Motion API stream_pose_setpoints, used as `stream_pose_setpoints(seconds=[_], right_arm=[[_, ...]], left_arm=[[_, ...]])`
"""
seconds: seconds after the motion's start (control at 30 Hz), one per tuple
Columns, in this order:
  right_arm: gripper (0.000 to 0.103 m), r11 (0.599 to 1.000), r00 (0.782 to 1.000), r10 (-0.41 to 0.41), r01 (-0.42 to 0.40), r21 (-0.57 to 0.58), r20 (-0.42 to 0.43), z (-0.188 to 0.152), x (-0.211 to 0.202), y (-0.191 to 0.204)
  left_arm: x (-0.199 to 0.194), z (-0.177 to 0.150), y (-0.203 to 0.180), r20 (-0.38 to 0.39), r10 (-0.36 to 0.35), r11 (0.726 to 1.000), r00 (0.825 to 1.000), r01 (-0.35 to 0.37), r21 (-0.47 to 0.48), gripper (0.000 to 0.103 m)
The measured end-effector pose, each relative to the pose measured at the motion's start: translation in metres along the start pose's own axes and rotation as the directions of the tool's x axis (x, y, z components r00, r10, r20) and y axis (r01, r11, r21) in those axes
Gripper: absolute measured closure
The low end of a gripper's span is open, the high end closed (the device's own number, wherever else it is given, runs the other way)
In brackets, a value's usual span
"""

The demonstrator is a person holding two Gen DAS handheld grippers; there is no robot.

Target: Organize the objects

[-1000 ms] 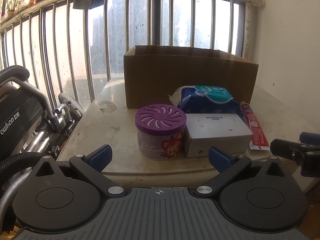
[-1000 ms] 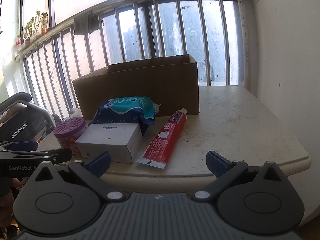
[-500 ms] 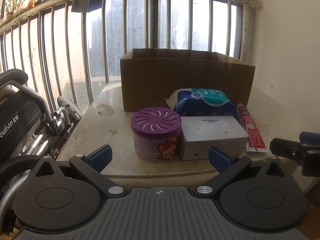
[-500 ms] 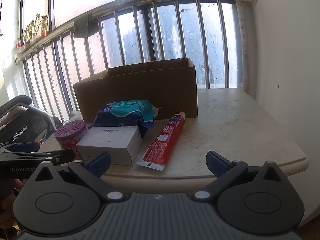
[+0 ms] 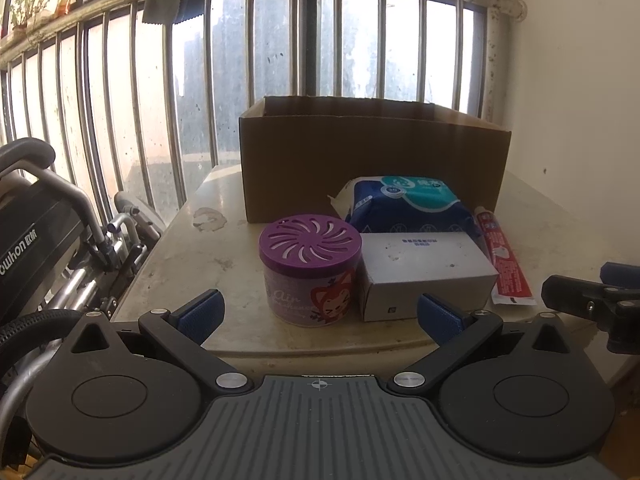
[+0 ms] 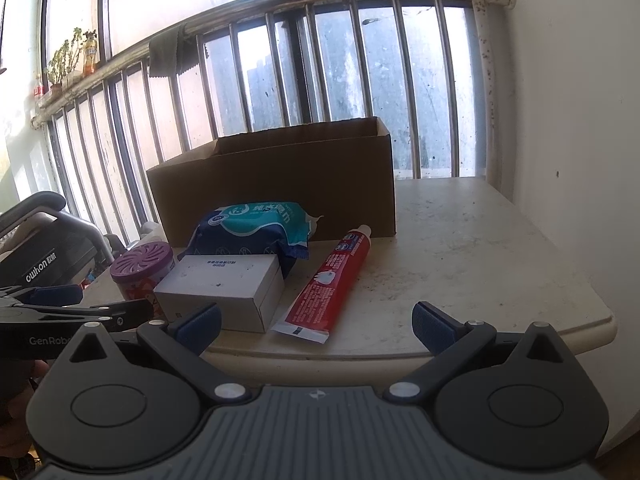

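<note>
both tongs creep closer, nothing picked yet

the left tongs (image 5: 318, 314) have edged nearer, jaws spread and empty, the purple air freshener (image 5: 310, 270) straight ahead. the right tongs (image 6: 316, 326), also released, face the toothpaste (image 6: 334, 276). the white box (image 5: 424, 274) touches the freshener, crowding one finger; wipes pack (image 5: 404, 206) and open cardboard box (image 5: 372, 160) wait beyond. sorting seems barely begun.

Purple swirl-lidded tub (image 5: 310, 268), red tube (image 5: 505, 266), brown box (image 5: 368, 156).
</note>
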State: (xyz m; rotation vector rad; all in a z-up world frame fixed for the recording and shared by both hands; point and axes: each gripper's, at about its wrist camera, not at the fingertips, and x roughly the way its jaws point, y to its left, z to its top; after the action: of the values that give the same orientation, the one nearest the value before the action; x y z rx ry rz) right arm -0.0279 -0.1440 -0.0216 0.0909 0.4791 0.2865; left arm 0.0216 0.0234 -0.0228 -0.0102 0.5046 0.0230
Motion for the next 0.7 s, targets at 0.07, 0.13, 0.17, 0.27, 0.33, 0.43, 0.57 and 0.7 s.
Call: stream_pose_setpoints(seconds=[0.07,0.13,0.17,0.27,0.33,0.43,0.57,0.7], right_arm=[[0.000,1.000,1.000,0.001,-0.001,-0.001,-0.001,-0.0003,-0.0002,0.0002],[0.000,1.000,1.000,0.003,-0.003,-0.002,0.001,-0.0005,-0.0011,0.0006],[0.000,1.000,1.000,0.003,-0.003,-0.002,0.003,-0.0003,-0.0018,0.0007],[0.000,1.000,1.000,0.003,-0.003,0.000,0.006,0.0001,-0.0026,0.0004],[0.000,1.000,1.000,0.003,-0.003,0.001,0.007,0.0001,-0.0032,0.0003],[0.000,1.000,1.000,0.003,-0.003,0.001,0.007,0.0000,-0.0034,0.0003],[0.000,1.000,1.000,0.004,-0.004,0.004,0.010,0.0004,-0.0046,0.0006],[0.000,1.000,1.000,0.011,-0.011,0.012,0.013,0.0019,-0.0046,0.0000]], left_arm=[[-0.0002,0.0001,0.0002,0.001,0.002,1.000,1.000,-0.002,-0.001,0.000],[-0.0007,0.0000,0.0003,0.001,0.002,1.000,1.000,-0.002,-0.003,0.000],[-0.0010,-0.0001,0.0003,0.002,0.002,1.000,1.000,-0.002,-0.003,0.000],[-0.0024,-0.0005,-0.0002,0.005,0.003,1.000,1.000,-0.003,-0.002,0.000],[-0.0036,-0.0004,-0.0005,0.006,0.003,1.000,1.000,-0.003,-0.001,0.000],[-0.0037,-0.0005,-0.0006,0.006,0.003,1.000,1.000,-0.003,-0.001,0.000],[-0.0044,-0.0005,-0.0021,0.003,-0.015,1.000,1.000,0.015,-0.006,0.000],[-0.0047,0.0003,-0.0069,0.007,-0.011,1.000,1.000,0.011,0.008,0.000]])
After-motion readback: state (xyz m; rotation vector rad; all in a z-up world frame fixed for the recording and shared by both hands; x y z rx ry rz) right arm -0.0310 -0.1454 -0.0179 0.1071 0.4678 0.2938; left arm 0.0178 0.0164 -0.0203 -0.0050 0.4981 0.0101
